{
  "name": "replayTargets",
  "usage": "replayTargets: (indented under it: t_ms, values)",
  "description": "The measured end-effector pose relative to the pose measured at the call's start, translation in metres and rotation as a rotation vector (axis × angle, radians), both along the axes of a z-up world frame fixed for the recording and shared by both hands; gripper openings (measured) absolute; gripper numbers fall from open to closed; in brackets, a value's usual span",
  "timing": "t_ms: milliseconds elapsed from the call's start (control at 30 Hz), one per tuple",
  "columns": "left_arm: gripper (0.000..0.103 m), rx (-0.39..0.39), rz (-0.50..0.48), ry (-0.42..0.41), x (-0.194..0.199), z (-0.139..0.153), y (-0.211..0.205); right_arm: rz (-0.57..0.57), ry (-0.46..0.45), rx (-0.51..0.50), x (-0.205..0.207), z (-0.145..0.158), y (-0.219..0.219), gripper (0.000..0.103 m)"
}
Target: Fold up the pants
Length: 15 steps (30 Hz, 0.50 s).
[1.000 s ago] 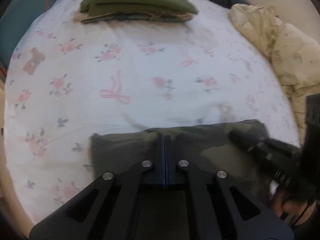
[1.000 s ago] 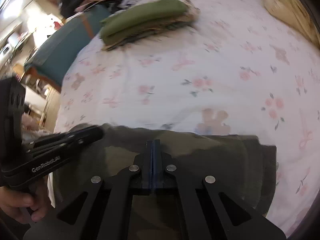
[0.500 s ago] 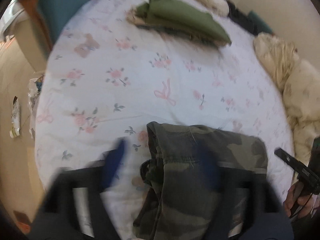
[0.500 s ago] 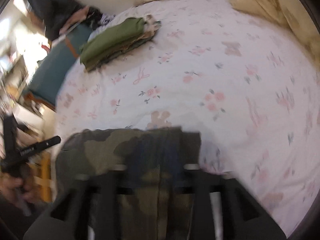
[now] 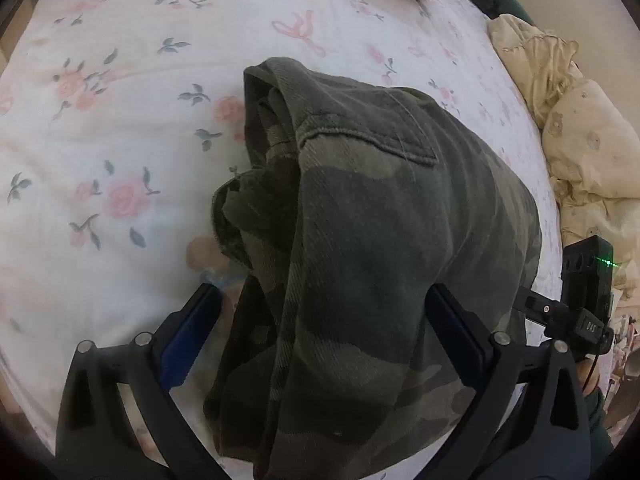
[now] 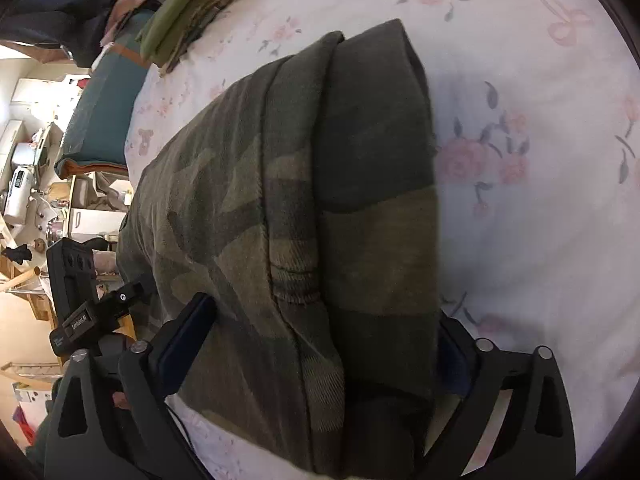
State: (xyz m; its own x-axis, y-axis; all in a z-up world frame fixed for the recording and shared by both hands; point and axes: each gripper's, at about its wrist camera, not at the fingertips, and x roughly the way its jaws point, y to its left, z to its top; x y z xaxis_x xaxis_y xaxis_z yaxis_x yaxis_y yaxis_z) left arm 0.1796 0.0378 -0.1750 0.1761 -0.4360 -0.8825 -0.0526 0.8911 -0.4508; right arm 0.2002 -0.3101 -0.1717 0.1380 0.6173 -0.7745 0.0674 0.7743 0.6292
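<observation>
The camouflage pants (image 5: 372, 240) lie folded into a thick bundle on the floral bed sheet (image 5: 120, 120). My left gripper (image 5: 320, 308) is open, with its jaws spread wide on either side of the bundle's near end. The pants also fill the right wrist view (image 6: 304, 208), where my right gripper (image 6: 324, 320) is open and straddles the other end of the bundle. Each gripper's body shows at the edge of the other's view.
A stack of folded green and tan clothes (image 6: 192, 4) lies at the far end of the bed. A cream quilt (image 5: 580, 132) is bunched along the right side. A teal bench (image 6: 104, 120) and cluttered furniture stand beyond the bed's left edge.
Both grippers were shut low over the flat pants a second ago. They have since opened wide and now straddle the bundle, which sits closer and looks thicker.
</observation>
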Motion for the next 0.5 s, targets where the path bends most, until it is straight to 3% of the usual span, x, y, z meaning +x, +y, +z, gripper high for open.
replayTargets:
  t_ms: [33, 67, 100, 200, 267, 400, 500]
  values:
    - [0.096, -0.012, -0.004, 0.000, 0.001, 0.000, 0.000, -0.002, -0.016, 0.000, -0.001, 0.001, 0.002, 0.099]
    - [0.077, -0.053, -0.016, -0.006, 0.001, 0.001, -0.003, 0.004, -0.028, 0.005, -0.003, 0.002, 0.006, 0.086]
    - [0.068, -0.081, -0.023, 0.000, 0.003, 0.001, -0.004, 0.005, -0.036, 0.016, -0.002, 0.004, 0.006, 0.078]
    - [0.048, -0.073, -0.031, -0.018, 0.000, 0.011, -0.009, -0.011, -0.067, 0.027, -0.006, 0.009, 0.011, 0.057]
    - [0.040, -0.061, -0.032, -0.049, 0.000, 0.025, -0.011, 0.012, -0.140, 0.003, -0.009, 0.028, 0.019, 0.040]
    - [0.038, -0.100, -0.004, -0.139, 0.004, 0.070, -0.003, 0.016, -0.252, 0.053, -0.005, 0.074, 0.010, 0.035]
    - [0.038, -0.081, 0.011, -0.210, 0.026, 0.109, 0.002, 0.020, -0.315, 0.082, 0.013, 0.104, 0.011, 0.035]
